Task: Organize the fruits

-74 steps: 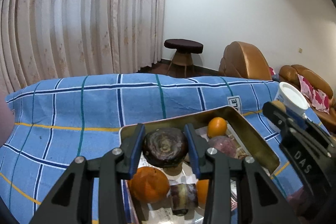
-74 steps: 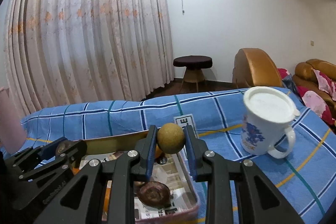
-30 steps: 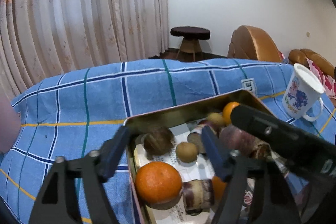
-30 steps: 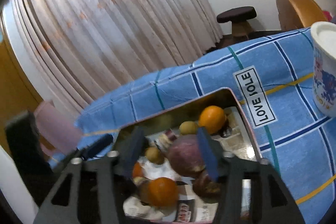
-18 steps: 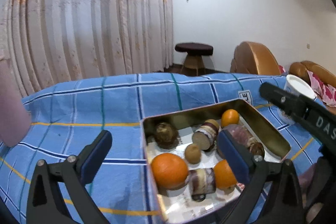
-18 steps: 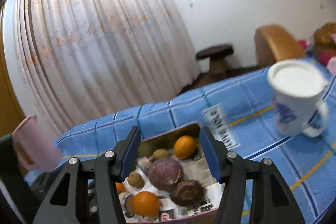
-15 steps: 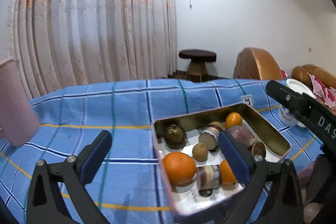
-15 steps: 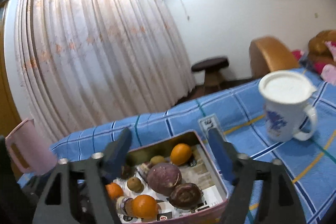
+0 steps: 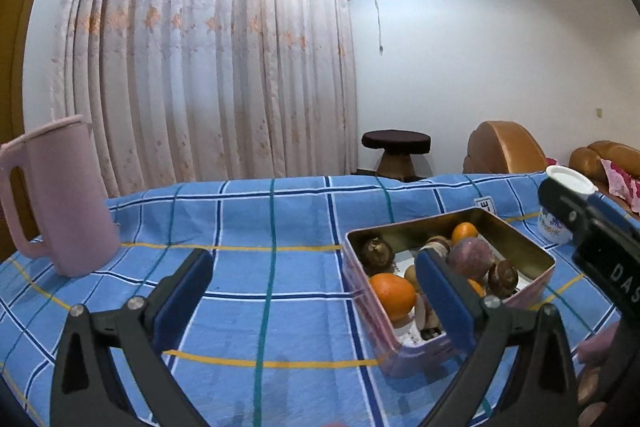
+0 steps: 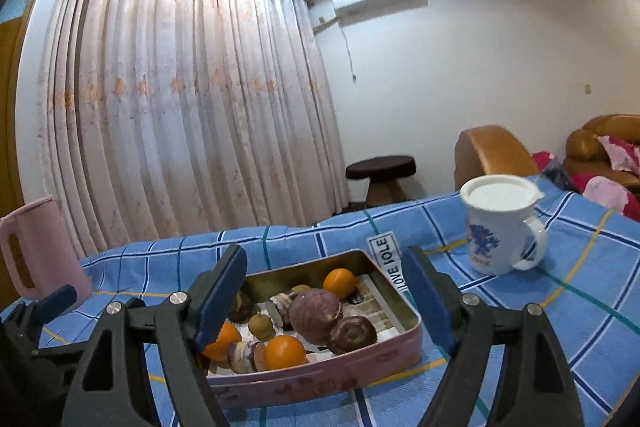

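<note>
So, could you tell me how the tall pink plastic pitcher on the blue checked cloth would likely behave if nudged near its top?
The tall pink plastic pitcher looks narrow for its height, so it may tip rather than slide. The soft blue checked cloth would probably grip its base. Its contents are hidden, so its weight cannot be judged.

The desk [image 10: 560, 311] was covered by a blue checked cloth [image 9: 272, 223] with dark blue, teal and yellow lines. 3 things stood directly on it: a pink pitcher [image 9: 60, 195] near the left edge, a pink tin [image 10: 320, 375] holding fruit in the middle, and a white lidded mug [image 10: 496, 227] with a blue print to the right, well apart from the tin. A "LOVE" label [image 10: 390, 259] lay beside the tin's far corner.
</note>
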### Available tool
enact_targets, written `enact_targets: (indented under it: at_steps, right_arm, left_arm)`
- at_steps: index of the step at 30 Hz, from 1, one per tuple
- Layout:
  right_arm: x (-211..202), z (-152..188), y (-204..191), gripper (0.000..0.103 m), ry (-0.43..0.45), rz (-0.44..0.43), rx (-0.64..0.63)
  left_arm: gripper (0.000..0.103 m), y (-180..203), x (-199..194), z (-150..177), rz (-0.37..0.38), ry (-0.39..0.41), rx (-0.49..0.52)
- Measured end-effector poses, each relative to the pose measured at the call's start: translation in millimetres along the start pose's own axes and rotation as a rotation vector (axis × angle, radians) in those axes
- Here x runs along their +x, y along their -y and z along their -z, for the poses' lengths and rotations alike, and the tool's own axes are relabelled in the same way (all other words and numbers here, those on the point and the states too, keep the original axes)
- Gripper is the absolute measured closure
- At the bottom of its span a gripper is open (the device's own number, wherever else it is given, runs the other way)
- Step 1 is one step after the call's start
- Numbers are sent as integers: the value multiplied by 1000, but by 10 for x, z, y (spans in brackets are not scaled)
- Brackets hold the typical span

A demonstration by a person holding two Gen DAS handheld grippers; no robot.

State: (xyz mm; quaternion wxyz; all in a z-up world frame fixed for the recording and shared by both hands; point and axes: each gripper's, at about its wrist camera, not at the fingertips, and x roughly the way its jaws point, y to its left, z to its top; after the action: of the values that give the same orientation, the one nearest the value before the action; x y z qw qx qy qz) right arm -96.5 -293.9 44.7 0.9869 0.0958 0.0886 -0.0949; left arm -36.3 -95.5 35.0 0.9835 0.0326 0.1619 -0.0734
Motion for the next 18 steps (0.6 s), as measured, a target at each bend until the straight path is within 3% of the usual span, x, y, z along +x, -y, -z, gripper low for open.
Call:
enact_targets:
  at_steps: [18]
  right_arm:
    - [-77,37,17,21,13,11,3]
  left_arm:
    - [0,9,-51,25,-18,15,0]
